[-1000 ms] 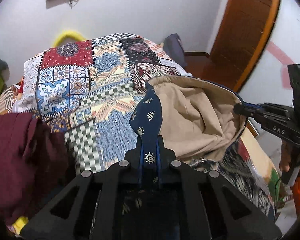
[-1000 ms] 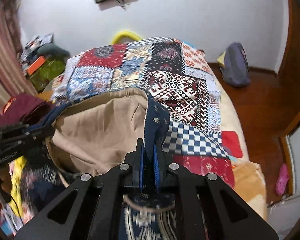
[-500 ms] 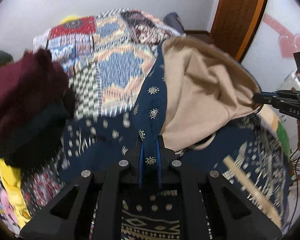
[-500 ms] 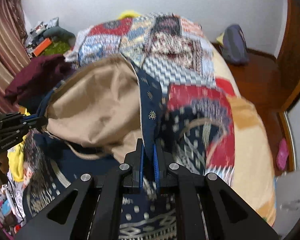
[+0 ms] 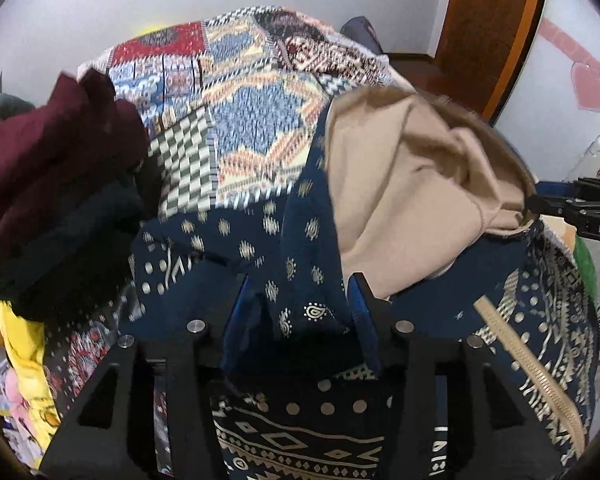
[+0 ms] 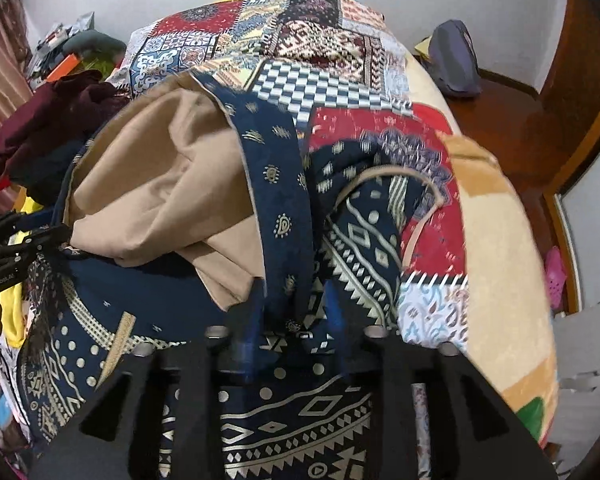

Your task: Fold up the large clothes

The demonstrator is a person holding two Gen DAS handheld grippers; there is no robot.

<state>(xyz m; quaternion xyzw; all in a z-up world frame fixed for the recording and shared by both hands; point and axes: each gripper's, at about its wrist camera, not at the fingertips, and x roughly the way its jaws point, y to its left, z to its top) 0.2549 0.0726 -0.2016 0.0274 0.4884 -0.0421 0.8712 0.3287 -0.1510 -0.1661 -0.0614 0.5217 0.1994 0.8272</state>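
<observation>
A large navy garment (image 5: 300, 248) with a pale printed pattern and a beige lining (image 5: 400, 184) lies on the bed, its upper part folded over towards me. My left gripper (image 5: 300, 308) hangs low over it. Its jaws are opening, and the navy edge lies loose between them without being pressed. My right gripper (image 6: 294, 312) is opening too, with the navy band (image 6: 276, 200) slack between its blue pads (image 6: 334, 304). Each gripper shows at the edge of the other's view: the right gripper (image 5: 572, 208) and the left gripper (image 6: 24, 240), both beside the beige lining (image 6: 160, 184).
A patchwork bedspread (image 6: 340, 80) covers the bed. A pile of maroon and dark clothes (image 5: 48, 176) sits on the left, with yellow fabric (image 5: 24, 352) below it. A wooden door (image 5: 492, 20), a grey bag (image 6: 456, 60) on the wooden floor and a pink slipper (image 6: 556, 276) lie on the right.
Both grippers came down towards the bed carrying the garment's navy edge. Their jaws, shut on it before, have now parted, and the fabric sags loose between them.
</observation>
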